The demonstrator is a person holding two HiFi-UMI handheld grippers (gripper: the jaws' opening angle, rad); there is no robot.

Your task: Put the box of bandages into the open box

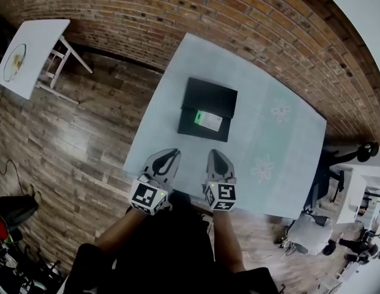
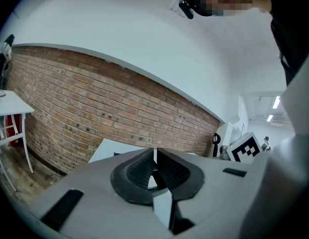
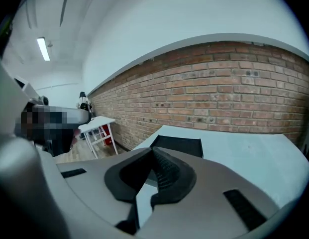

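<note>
Both grippers: left gripper [image 1: 170,155] and right gripper [image 1: 215,154], lower centre, fingers [image 2: 137,171] clenched on nothing.
Bandages: small white-and-green cardboard box [image 1: 208,120] lies inside black open box [image 1: 209,94], frame centre, on pale desk [image 1: 281,146].
Progress: placing looks done; nothing apparently left.

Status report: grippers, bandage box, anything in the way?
Left gripper shut, empty. Right gripper shut, empty. Bandage box lies inside open box. Nothing in the way.
</note>
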